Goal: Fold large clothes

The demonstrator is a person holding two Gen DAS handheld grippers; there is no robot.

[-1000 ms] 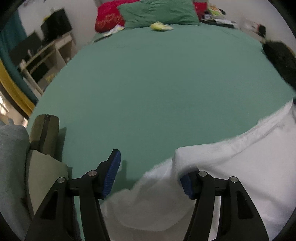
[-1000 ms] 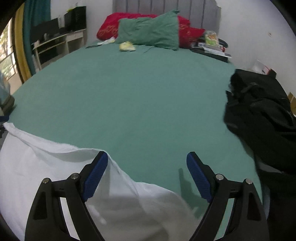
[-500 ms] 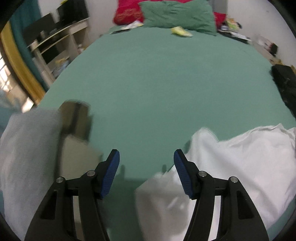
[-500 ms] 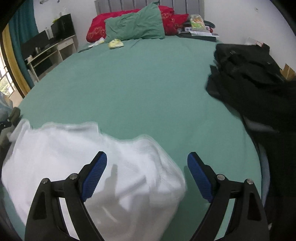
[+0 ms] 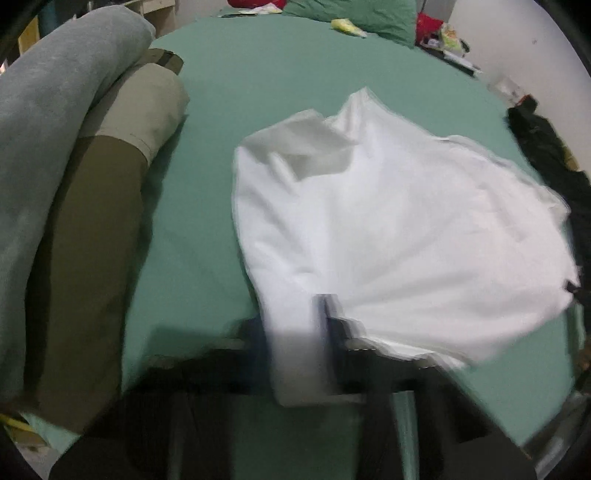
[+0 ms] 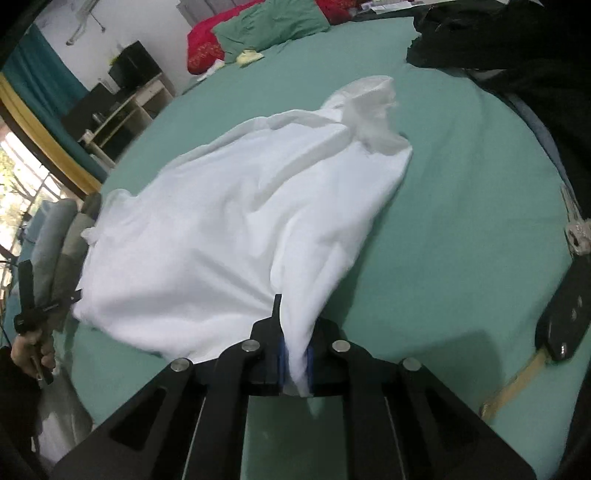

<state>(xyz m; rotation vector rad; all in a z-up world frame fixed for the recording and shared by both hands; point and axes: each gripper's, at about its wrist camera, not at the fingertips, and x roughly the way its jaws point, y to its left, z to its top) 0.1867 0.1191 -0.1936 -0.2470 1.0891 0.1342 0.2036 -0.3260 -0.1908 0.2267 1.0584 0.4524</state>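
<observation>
Moved since half a second ago: both grippers closed from wide apart onto the near edge of the white garment (image 6: 236, 229), cloth now between each pair of pads. Left gripper (image 5: 321, 354): blurred, clamped on a fold of white cloth. Right gripper (image 6: 295, 365): narrow, blue pads (image 6: 282, 363) pinching a bunched corner.

Location of garment: spread in a loose heap on the green bed sheet (image 6: 461, 206), near the foot of the bed, far end crumpled and raised.

Surroundings, left wrist view: one grey rolled cloth (image 5: 48, 122) and one olive-and-tan folded garment (image 5: 103, 206) stacked along the left, apart from the white garment. Right wrist view: one pile of black clothing (image 6: 517, 44) on the right edge of the bed, one car key with fob (image 6: 569, 295) on the sheet at right, well clear of the garment. At the head of the bed: one green pillow (image 6: 273, 26), one red pillow (image 6: 205, 51), one small yellow item (image 6: 249, 57). Beyond the left bed edge: one shelf unit (image 6: 122, 107). Person's hand (image 6: 31, 349) on the left gripper handle, lower left.
</observation>
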